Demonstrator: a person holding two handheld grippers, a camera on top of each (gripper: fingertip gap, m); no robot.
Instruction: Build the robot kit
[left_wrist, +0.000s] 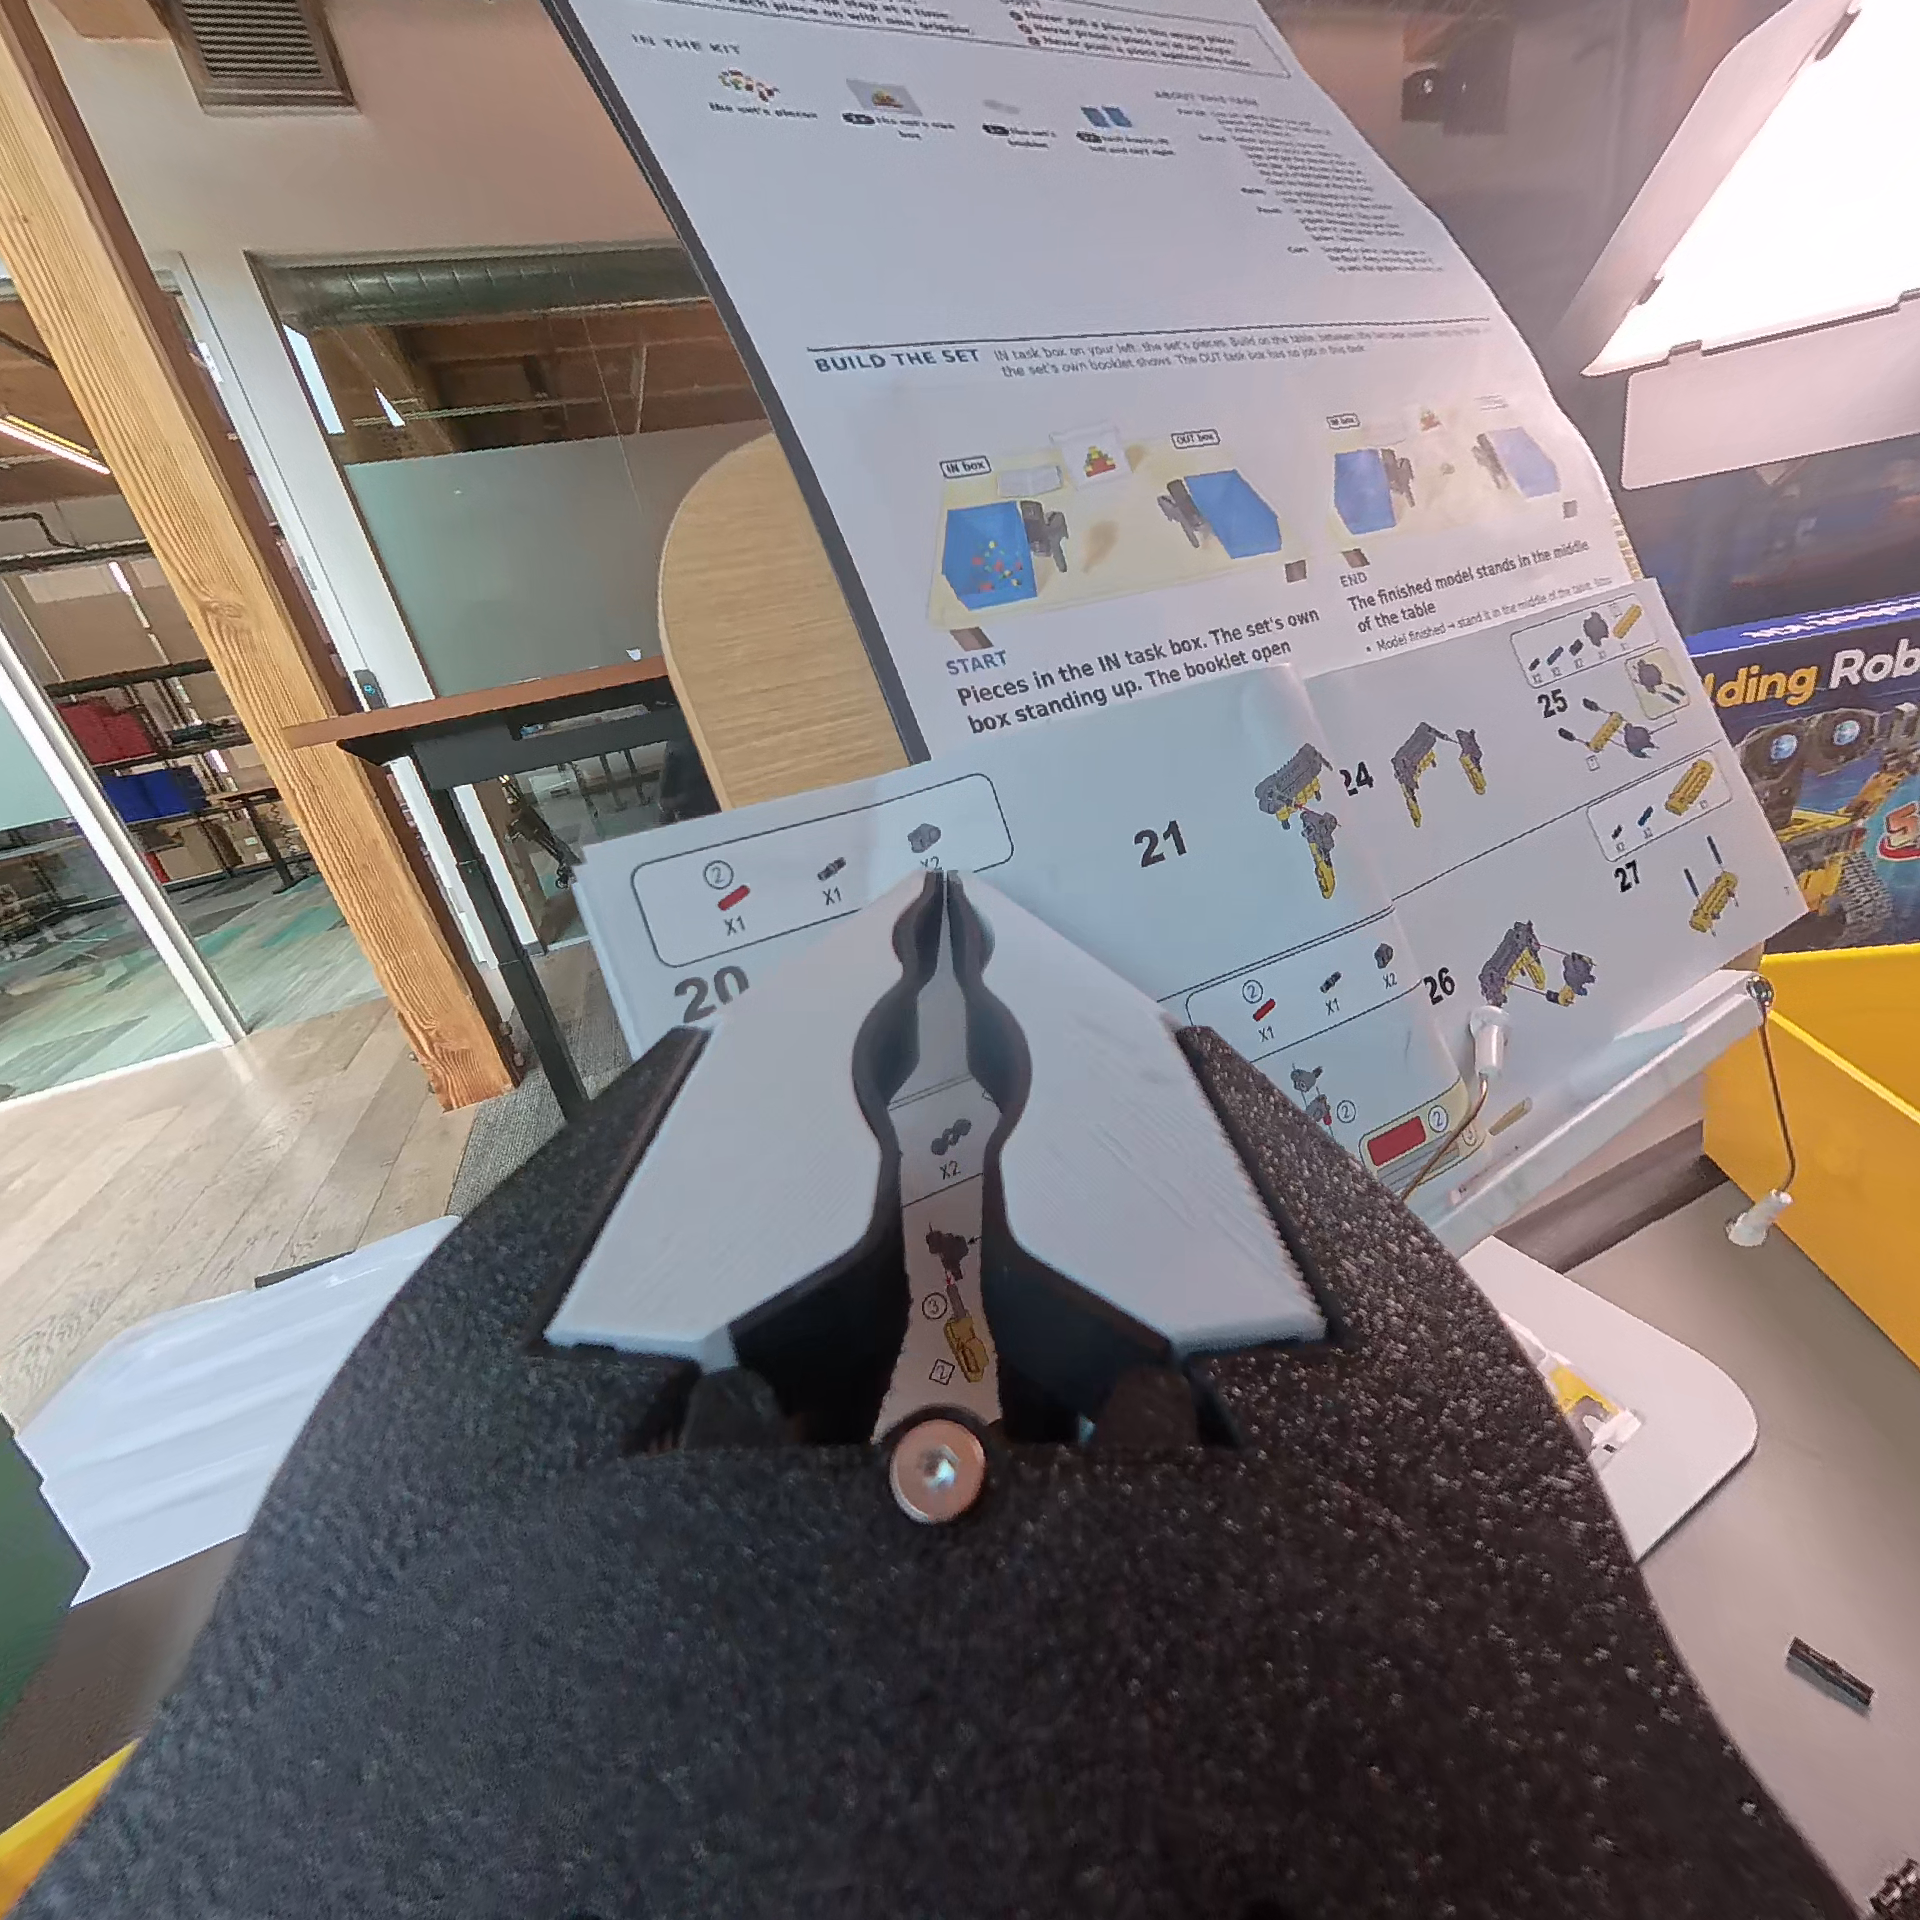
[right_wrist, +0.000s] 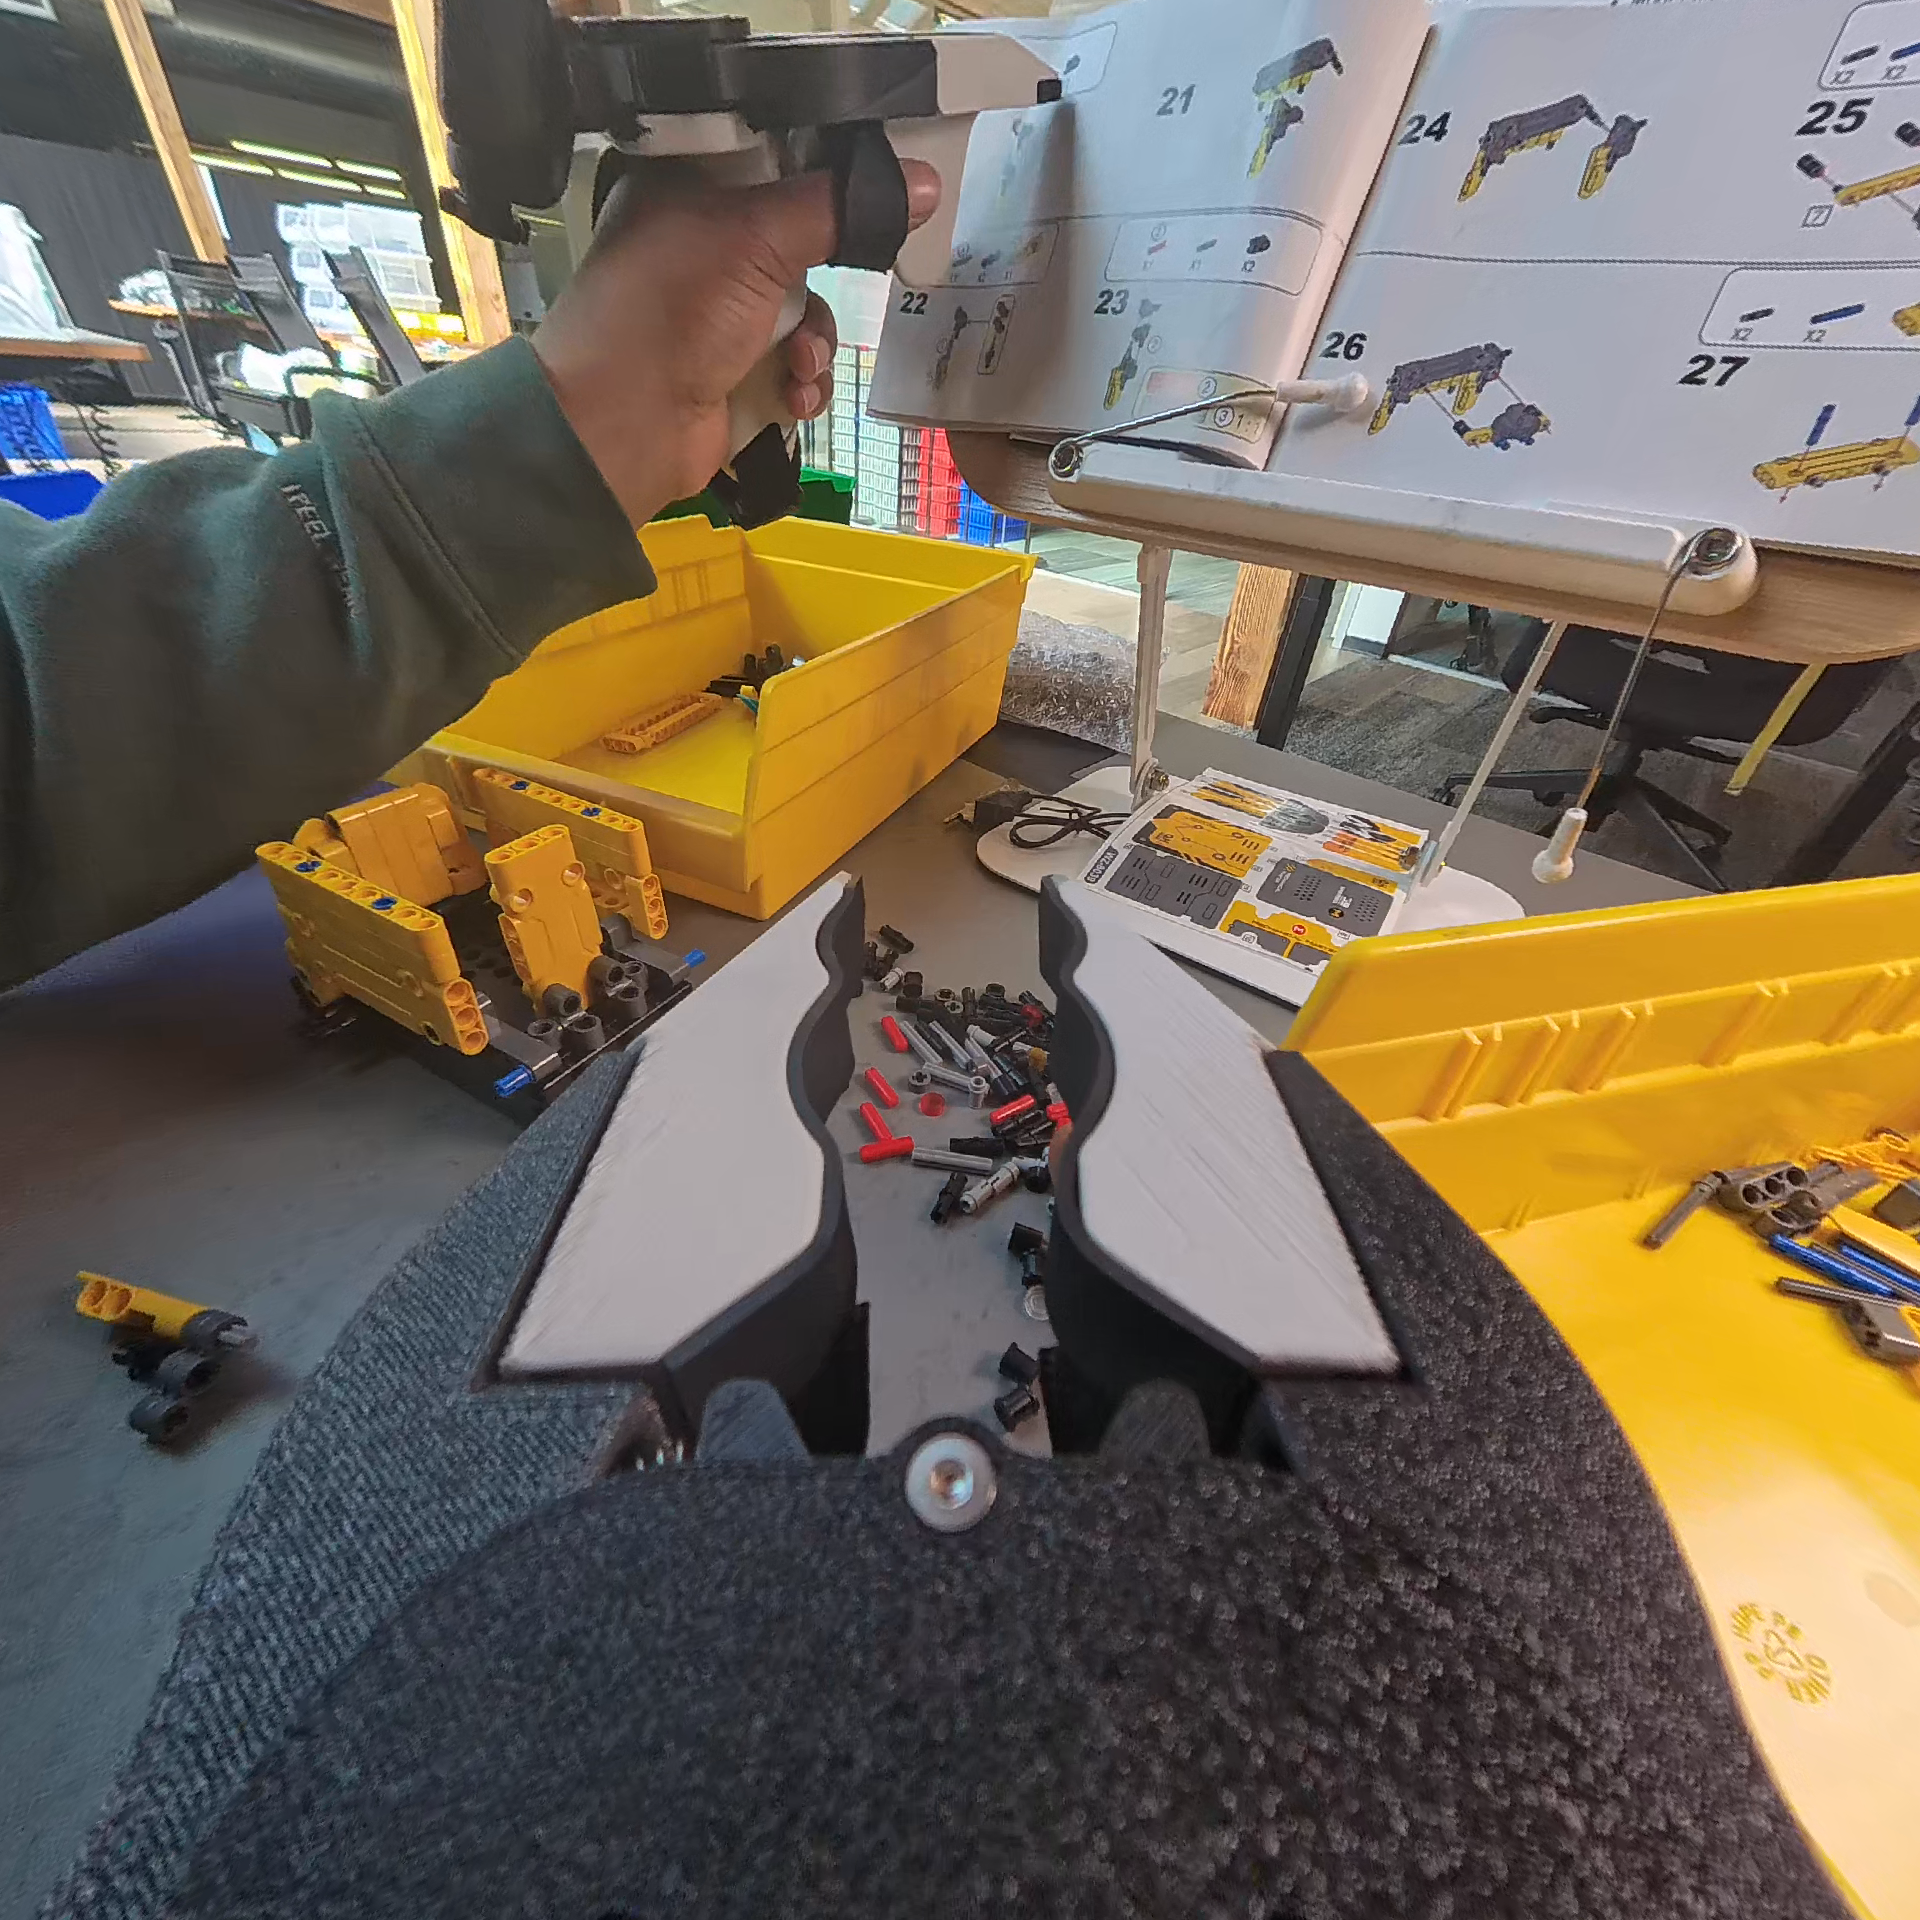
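Our left gripper (left_wrist: 943, 883) is raised to the open booklet (left_wrist: 1039, 883) on its stand, fingertips pressed together on a page edge, though we cannot be sure the paper is truly pinched. Our right gripper (right_wrist: 951, 904) hangs with a narrow gap over loose pins (right_wrist: 961, 1070) on the grey table (right_wrist: 208, 1195), left of a yellow bin (right_wrist: 1558, 1049); the yellow model (right_wrist: 447, 914) sits far left.

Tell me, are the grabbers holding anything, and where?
The left gripper seems to pinch the booklet page by its top edge. The right gripper is open and holds nothing.
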